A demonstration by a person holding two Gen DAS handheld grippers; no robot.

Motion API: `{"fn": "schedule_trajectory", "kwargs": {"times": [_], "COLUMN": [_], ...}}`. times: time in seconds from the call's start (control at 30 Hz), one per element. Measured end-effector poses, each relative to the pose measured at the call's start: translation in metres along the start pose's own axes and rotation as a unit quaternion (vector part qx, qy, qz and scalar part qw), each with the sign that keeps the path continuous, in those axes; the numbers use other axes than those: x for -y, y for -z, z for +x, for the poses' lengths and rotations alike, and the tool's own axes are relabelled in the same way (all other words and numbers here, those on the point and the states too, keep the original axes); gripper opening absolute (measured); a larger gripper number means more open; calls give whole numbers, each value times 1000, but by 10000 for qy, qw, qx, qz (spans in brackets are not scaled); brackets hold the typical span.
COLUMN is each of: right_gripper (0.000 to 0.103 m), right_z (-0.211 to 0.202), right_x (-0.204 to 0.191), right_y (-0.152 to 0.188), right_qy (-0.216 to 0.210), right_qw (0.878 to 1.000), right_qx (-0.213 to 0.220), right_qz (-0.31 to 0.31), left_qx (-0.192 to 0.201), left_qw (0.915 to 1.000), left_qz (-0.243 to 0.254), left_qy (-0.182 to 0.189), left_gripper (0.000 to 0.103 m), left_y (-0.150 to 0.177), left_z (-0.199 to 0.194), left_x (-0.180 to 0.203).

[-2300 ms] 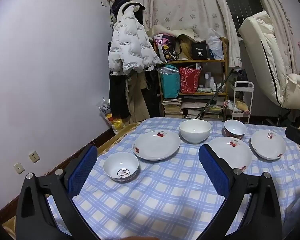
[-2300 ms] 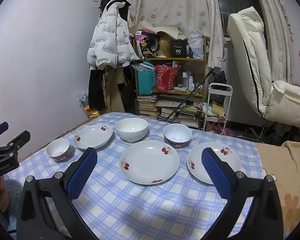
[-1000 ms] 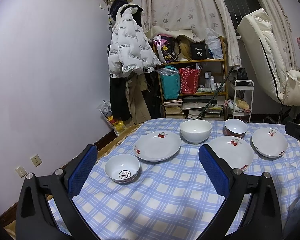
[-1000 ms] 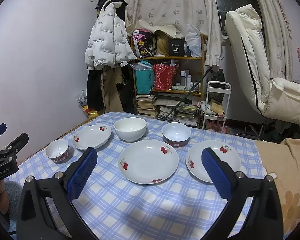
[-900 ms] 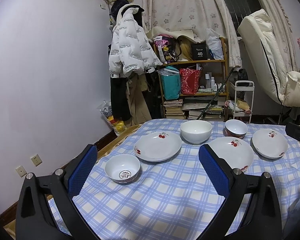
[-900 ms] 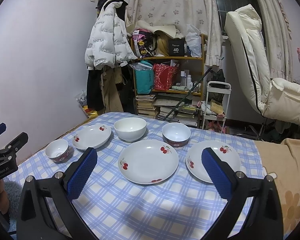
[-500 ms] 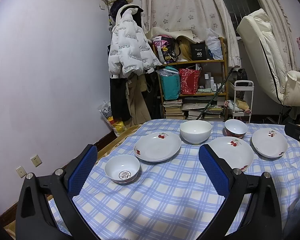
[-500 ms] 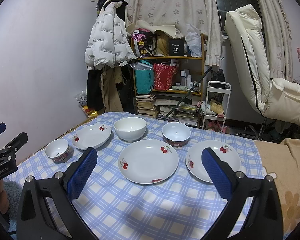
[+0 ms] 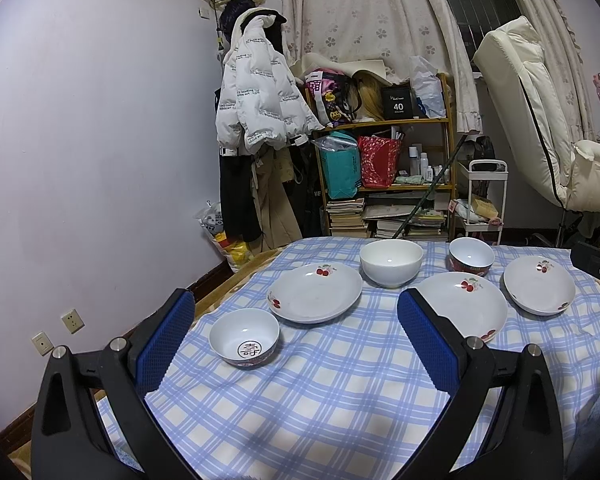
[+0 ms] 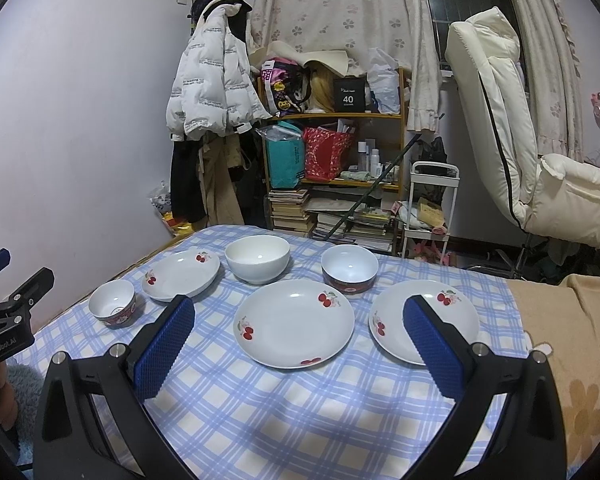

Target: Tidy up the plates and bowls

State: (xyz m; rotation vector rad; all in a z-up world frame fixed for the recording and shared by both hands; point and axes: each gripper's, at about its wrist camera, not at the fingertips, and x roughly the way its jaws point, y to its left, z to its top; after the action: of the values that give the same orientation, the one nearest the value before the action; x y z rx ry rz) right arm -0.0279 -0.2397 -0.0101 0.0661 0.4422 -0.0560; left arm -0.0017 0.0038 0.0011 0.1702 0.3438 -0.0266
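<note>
Three white cherry-print plates lie on the blue checked tablecloth [image 10: 300,408]: a left plate [image 10: 180,274], a middle plate [image 10: 294,322] and a right plate [image 10: 396,320]. A plain white bowl [image 10: 257,258] and a red-banded bowl [image 10: 350,268] stand behind them. A small patterned bowl [image 9: 244,336] sits at the near left. My left gripper [image 9: 296,320] hangs open above the cloth near the small bowl, holding nothing. My right gripper [image 10: 300,320] is open too, its fingers framing the middle plate from above the near side.
The table's left edge runs along a lilac wall [image 9: 100,160]. Behind the table stand a cluttered wooden shelf [image 10: 332,148], a white cart [image 10: 432,208] and a hung white jacket [image 10: 216,88]. A cream recliner [image 10: 520,140] is at the right. A beige flowered blanket [image 10: 572,352] covers the table's right end.
Both views have drifted slightly: the dishes sit a little lower and farther in the left wrist view than 2.3 s ago. No dish has moved; both grippers stay open.
</note>
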Motion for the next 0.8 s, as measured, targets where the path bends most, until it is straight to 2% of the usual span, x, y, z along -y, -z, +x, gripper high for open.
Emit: {"fn": "schedule_trajectory", "kwargs": {"times": [0.8], "right_gripper": [103], "right_z": [0], "right_x": [1], "right_y": [0], "right_qy": [6], "right_qw": [10000], "right_qx": [-5], "right_qz": [22], "left_qx": [-12], "left_qw": [10000], "left_qz": [31], "left_qy": [8], "left_gripper": [100], "left_y": [0], "left_z": [-1], "left_x": [1]}}
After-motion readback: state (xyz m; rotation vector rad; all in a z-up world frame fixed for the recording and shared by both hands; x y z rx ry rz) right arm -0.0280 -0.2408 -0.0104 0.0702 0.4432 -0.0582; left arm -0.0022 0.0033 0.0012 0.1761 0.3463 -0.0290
